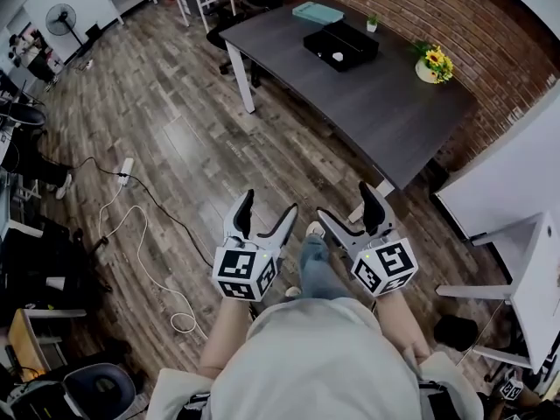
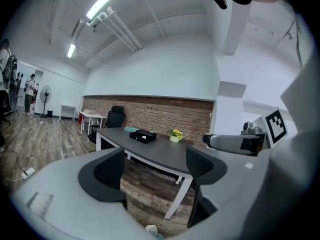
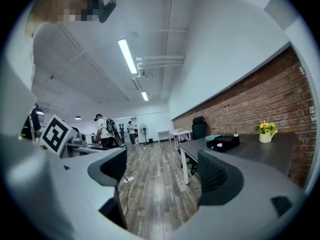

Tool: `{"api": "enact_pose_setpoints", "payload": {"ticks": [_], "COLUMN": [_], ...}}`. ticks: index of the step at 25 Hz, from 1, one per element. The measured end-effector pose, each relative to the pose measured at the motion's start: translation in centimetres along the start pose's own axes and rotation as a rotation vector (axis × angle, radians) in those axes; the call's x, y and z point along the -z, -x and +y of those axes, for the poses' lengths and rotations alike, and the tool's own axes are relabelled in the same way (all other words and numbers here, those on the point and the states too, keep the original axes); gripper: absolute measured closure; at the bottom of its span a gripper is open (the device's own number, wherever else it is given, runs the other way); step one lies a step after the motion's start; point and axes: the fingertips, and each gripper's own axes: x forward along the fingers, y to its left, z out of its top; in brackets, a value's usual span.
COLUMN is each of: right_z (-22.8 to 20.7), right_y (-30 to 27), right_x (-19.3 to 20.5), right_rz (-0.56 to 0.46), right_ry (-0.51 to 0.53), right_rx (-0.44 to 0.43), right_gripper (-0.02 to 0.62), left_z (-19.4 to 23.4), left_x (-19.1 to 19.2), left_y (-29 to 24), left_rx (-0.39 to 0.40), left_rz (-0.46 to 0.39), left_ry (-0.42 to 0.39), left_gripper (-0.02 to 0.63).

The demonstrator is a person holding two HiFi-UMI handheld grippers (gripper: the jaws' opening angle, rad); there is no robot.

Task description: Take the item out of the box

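1. The black box (image 1: 341, 45) lies open on the dark grey table (image 1: 376, 112) by the brick wall, well apart from both grippers, and a small white item (image 1: 338, 57) sits inside it.
2. On the same table, a flat teal case (image 1: 318, 12) lies just beyond the box, a tiny potted plant (image 1: 372, 24) stands near it, and a white pot of sunflowers (image 1: 433, 63) stands toward the wall.
3. The left gripper (image 1: 269, 204) is held out over the wooden floor in front of the person. Its jaws stand wide apart with nothing between them; in its own view the left gripper (image 2: 155, 166) frames only the table (image 2: 165, 154) and the distant box (image 2: 143, 136).
4. The right gripper (image 1: 345, 201) is beside it, likewise spread wide and empty. Through the right gripper (image 3: 162, 171) only floor shows, with the box (image 3: 223, 143) and the sunflowers (image 3: 265, 131) off to the right on the tabletop.
5. A white power strip (image 1: 125, 169) with a looping white cable lies on the floor to the left, and a standing fan (image 1: 61, 20) is in the far corner.
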Motion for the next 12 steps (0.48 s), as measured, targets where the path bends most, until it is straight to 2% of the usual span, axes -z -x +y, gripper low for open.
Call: {"api": "enact_pose_setpoints", "payload": {"ticks": [3,12], "right_z": [-1.2,-7.9], "right_y": [-1.5,-8.2], "right_x": [-0.1,-0.7], "right_rz": [0.002,-0.010], "right_ry": [-0.008,-0.028], "right_rx": [0.007,0.040], "right_gripper": [0.176,0.175], "left_z": [0.9,5.6], "left_x": [-0.2,-2.3], "left_y": [-1.7,-9.1], "left_rx": [0.003,-0.045], "left_rz": [0.009,-0.032], "left_ry": [0.018,-0.011], "left_gripper": [0.236,0.236]}}
